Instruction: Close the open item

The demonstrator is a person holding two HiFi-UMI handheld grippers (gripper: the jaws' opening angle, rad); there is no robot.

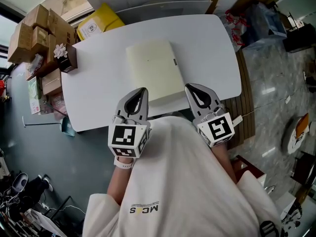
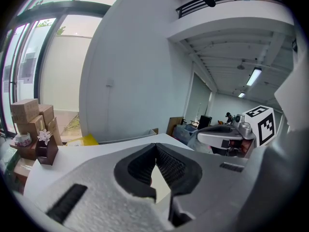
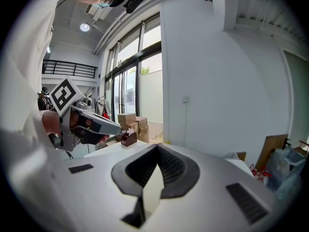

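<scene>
White counter (image 1: 98, 80) mid-frame, flat cream box (image 1: 153, 70) on it; left claw (image 1: 143, 91) and right claw (image 1: 188, 87) both clenched just below.

Your shirt (image 1: 173, 181) hides the near edge of the table (image 1: 98, 83) at 6 o'clock. The cardboard boxes (image 1: 34, 33) at 10 o'clock run off the frame. The side tab (image 1: 175, 61) on the cream box (image 1: 153, 68) is too small to identify.
</scene>
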